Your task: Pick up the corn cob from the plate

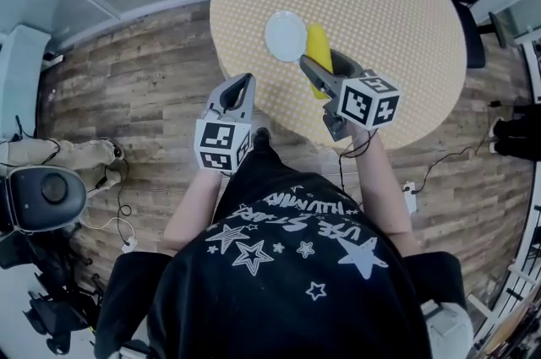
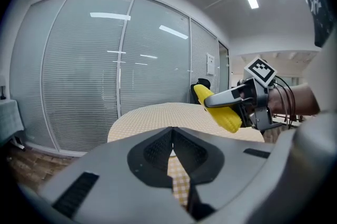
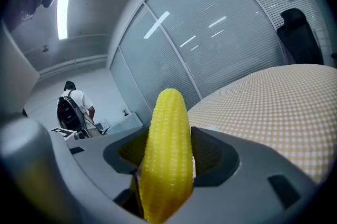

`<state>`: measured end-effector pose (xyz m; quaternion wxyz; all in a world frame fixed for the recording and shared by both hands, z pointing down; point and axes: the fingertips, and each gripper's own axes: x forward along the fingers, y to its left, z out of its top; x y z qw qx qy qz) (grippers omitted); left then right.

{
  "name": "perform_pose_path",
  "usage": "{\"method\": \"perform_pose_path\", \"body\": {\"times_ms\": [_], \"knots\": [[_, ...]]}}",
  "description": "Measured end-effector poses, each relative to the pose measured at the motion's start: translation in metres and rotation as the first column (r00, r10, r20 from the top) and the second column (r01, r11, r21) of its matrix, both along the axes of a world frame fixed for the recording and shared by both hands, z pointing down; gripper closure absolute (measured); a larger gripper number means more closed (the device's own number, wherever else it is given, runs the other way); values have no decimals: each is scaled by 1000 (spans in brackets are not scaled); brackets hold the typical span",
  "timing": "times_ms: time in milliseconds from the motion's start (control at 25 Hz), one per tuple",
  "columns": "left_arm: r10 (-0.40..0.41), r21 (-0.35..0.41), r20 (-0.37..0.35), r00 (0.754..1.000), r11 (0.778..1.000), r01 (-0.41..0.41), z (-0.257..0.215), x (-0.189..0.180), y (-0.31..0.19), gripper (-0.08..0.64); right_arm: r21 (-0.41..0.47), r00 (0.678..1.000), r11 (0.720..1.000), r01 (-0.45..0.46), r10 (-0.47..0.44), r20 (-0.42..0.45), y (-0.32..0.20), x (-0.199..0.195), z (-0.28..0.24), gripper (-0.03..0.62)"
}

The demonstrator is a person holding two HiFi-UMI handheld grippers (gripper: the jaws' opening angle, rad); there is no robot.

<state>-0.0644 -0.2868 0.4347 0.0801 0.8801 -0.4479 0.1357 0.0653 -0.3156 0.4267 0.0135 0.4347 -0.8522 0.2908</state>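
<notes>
Where the fingers (image 3: 218, 154) of the right gripper (image 1: 321, 62) close over it, the lower end of the corn cob (image 3: 167, 149) is hidden; its tip juts forward past them. Right fingers: clamped on the cob's sides. Left gripper (image 2: 172, 138): fingers pressed together, nothing between, at the near edge of the tabletop (image 1: 380, 2). Cob: clear of the tabletop, tilted, just right of the white plate (image 1: 286, 35).

corn cob (image 3: 167, 154) base hidden within jaws, table (image 1: 380, 2) far edge cropped
</notes>
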Motion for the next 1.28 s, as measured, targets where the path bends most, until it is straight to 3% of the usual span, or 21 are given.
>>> {"method": "perform_pose_path", "body": {"times_ms": [520,760,1280], "knots": [[11,9,-64,998,1000,-10,-9,60,102,552,29,999,999,23,-24,34,104,45,4,334],[21,0,-43,999,1000,-21,-5,80,149,552,56,998,998,34,-37,49,153,61,2,334],[-40,58,-42,998,997,42,-29,89,227,552,87,996,994,66,-70,46,234,80,-2,334]]}}
